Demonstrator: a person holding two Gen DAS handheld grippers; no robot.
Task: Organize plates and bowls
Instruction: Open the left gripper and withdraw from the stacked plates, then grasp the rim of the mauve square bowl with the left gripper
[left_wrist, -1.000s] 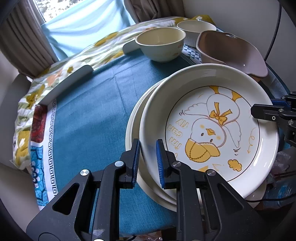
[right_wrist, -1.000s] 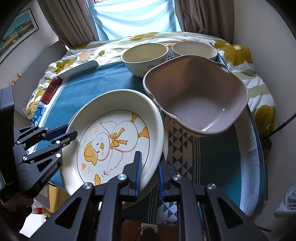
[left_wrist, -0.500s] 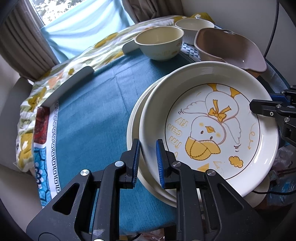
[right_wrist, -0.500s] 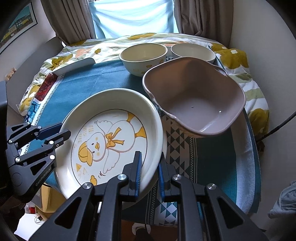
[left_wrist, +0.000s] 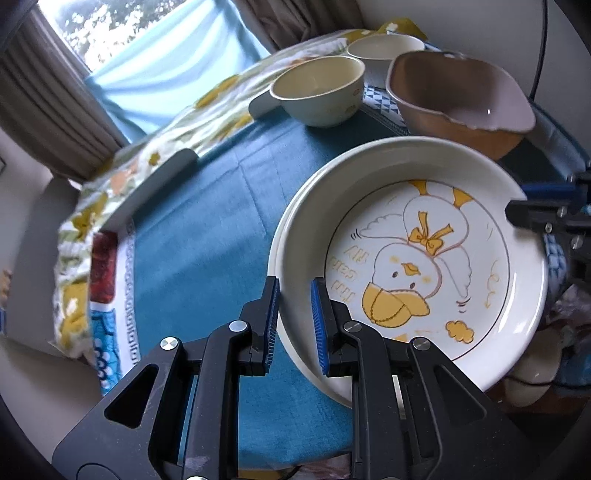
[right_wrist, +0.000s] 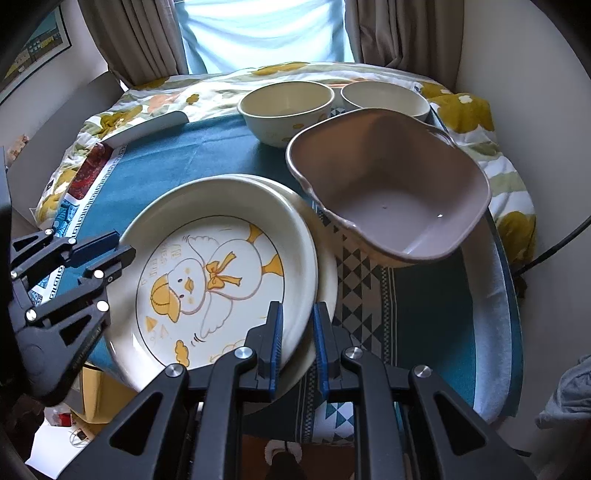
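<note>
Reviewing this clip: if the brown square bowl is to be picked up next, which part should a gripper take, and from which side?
Take the thin upright rim of the brown square bowl, probably on the wall nearest the right gripper, one finger inside and one outside. The bowl is too wide to span, sits open and empty, and that near side looks unobstructed; the duck plate crowds its left corner.

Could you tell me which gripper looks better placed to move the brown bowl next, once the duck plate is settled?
Right, probably. The right gripper sits at the duck plate rim nearest the brown bowl; the left gripper straddles the far rim, with the plate between.
</note>
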